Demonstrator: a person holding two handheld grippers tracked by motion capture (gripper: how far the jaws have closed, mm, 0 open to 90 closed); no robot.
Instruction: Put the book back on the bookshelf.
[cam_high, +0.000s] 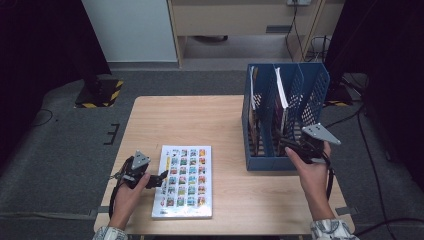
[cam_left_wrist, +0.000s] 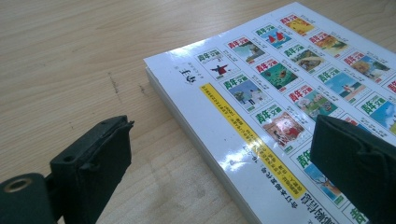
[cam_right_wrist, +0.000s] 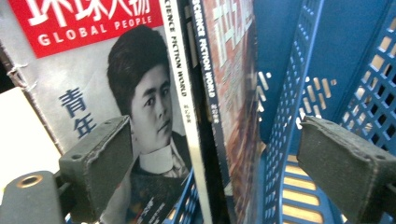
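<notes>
Right gripper (cam_high: 292, 146) jaws apart, nothing clamped; upright magazines (cam_right_wrist: 205, 93) stand between them in blue file rack (cam_high: 260, 162), apparently just placed; left gripper (cam_high: 159, 178) jaws apart astride spine edge of flat book (cam_left_wrist: 261, 107), pads not touching; next: likely close on that edge, lift

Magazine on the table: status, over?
Left gripper open at magazine edge, not gripping. Right gripper open at blue rack. Nothing in the way.

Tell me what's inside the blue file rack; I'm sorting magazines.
The blue file rack holds upright magazines in its left and middle slots; the right slot's visible part looks empty. Their lower parts are hidden behind the walls.
</notes>
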